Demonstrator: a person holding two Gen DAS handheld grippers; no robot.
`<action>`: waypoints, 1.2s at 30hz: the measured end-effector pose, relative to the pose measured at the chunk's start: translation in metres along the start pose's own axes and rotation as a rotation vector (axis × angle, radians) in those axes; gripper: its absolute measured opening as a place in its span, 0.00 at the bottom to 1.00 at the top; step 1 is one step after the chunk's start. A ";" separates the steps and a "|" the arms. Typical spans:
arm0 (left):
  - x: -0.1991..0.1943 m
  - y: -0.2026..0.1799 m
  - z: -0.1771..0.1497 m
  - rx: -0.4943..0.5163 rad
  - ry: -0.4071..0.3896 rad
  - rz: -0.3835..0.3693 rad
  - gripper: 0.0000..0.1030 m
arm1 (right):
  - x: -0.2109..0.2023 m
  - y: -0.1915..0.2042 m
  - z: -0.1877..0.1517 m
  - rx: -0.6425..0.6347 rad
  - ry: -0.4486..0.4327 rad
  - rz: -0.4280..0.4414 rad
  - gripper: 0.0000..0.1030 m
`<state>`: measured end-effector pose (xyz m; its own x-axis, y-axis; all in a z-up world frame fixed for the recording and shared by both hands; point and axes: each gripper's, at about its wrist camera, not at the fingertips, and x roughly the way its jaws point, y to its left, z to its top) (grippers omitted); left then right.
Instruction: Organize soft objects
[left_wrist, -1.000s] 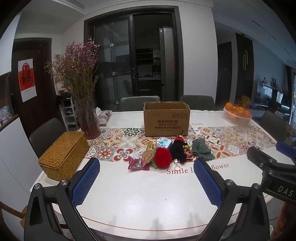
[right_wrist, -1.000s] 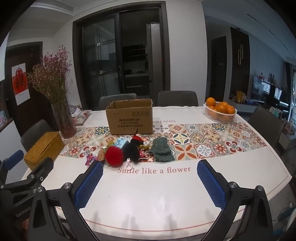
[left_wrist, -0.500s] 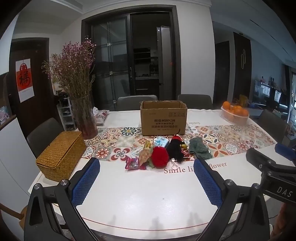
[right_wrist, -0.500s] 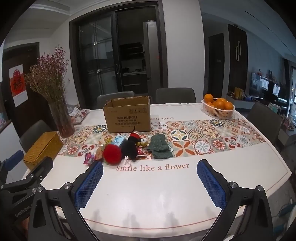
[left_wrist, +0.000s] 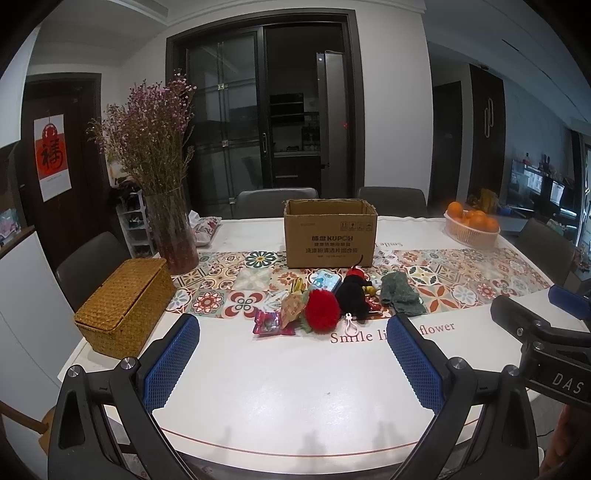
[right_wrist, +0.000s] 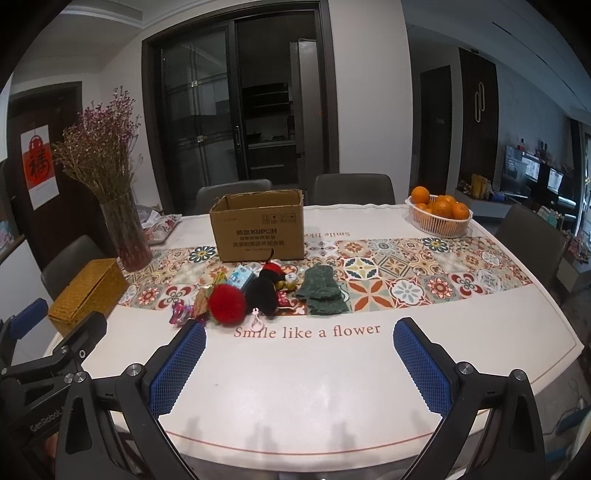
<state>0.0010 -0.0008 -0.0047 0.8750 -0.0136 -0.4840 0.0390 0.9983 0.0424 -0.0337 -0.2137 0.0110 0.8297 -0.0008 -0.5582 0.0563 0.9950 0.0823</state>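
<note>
Table (left_wrist: 295, 387), white, with patterned tile runner (left_wrist: 461, 280) across the middle. Cardboard box (left_wrist: 330, 232), open-topped, upright at the runner's far edge. Woven basket (left_wrist: 125, 302) at the left edge; glass vase of dried flowers (left_wrist: 171, 229) just behind. Basket of oranges (right_wrist: 439, 216) far right. Both claws low over the near edge, well apart from the objects: left gripper (left_wrist: 293, 354) spread wide, right gripper (right_wrist: 299, 358) likewise (nothing held). In front of the box, clustered: green knitted cloth (right_wrist: 323, 291), black plush toy (right_wrist: 264, 291), red pompom (right_wrist: 226, 303) touching it, pink wrapper (left_wrist: 267, 323).
</note>
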 end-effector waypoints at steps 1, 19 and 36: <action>0.000 0.000 0.001 -0.001 0.000 0.000 1.00 | 0.000 0.001 0.000 -0.001 -0.001 0.000 1.00; 0.002 -0.005 0.005 0.006 -0.015 0.004 1.00 | 0.002 -0.001 0.004 0.002 -0.004 0.005 1.00; 0.009 -0.008 0.009 0.012 -0.012 -0.014 1.00 | 0.008 -0.004 0.006 0.009 -0.001 -0.003 1.00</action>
<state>0.0129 -0.0095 -0.0011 0.8801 -0.0285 -0.4739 0.0570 0.9973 0.0459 -0.0244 -0.2187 0.0109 0.8302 -0.0035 -0.5574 0.0633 0.9941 0.0879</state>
